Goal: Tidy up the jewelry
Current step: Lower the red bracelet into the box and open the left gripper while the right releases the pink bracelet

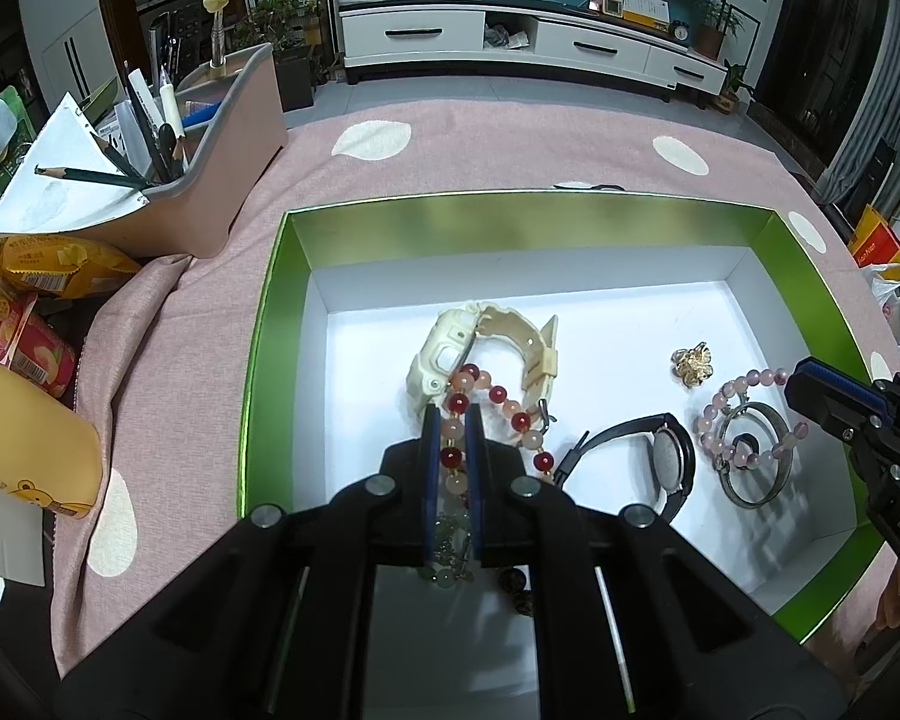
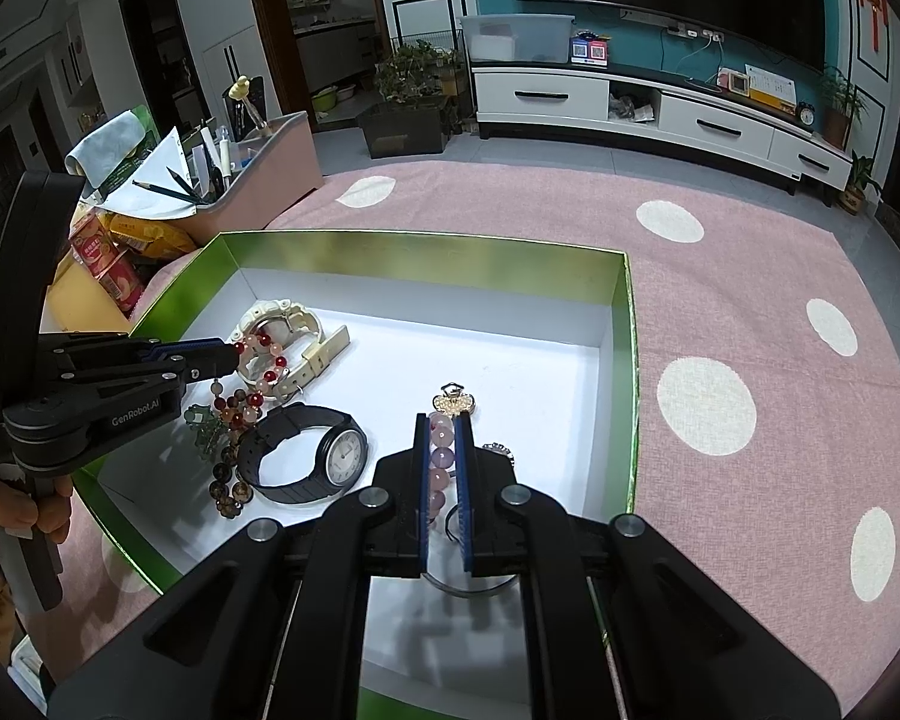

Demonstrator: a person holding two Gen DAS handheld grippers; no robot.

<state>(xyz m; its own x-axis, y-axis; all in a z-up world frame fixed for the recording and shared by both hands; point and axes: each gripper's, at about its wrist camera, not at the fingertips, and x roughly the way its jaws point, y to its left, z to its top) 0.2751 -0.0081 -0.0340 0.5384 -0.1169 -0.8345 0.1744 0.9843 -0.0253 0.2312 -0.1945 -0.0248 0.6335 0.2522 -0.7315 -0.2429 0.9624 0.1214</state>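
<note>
Left wrist view shows a red-and-peach glass bead bracelet (image 1: 491,405) draped over a cream plastic watch (image 1: 450,360) in the white-floored, green-walled box (image 1: 510,222), the left tongs (image 1: 452,414) pinching its beads. Right tongs (image 2: 442,429) pinch a pale pink-and-lilac bead bracelet (image 2: 440,462). Only the right wrist view shows the black watch's (image 2: 306,456) dial.

Box (image 1: 270,324) sits on bench (image 1: 510,138). Inside: strap watch (image 1: 450,354) at far left under a bead bracelet (image 1: 498,396); dial watch (image 1: 666,456) centre; brooch (image 1: 693,363) and bangle (image 1: 756,462) right.
</note>
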